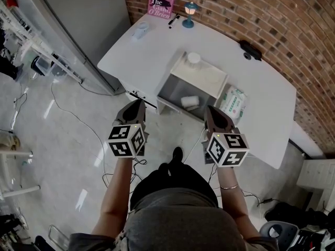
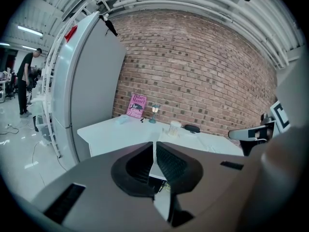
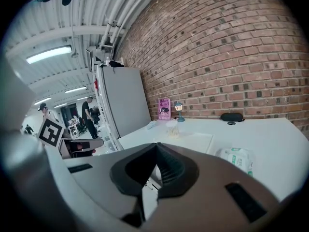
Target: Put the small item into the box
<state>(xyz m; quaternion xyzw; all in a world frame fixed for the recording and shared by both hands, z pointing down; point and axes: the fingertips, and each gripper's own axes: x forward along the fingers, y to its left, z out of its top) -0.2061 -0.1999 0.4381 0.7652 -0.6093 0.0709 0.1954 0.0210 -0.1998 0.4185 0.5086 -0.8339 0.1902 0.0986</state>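
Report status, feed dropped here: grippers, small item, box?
Left gripper shut, empty. Right gripper shut, empty. Small white item lying inside box. Wipes pack beside box, clear of its open front.

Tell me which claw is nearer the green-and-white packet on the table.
Right. The right claw is just short of the packet, slightly below and left of it in the head view. The left claw is farther off, on the far side of the box.
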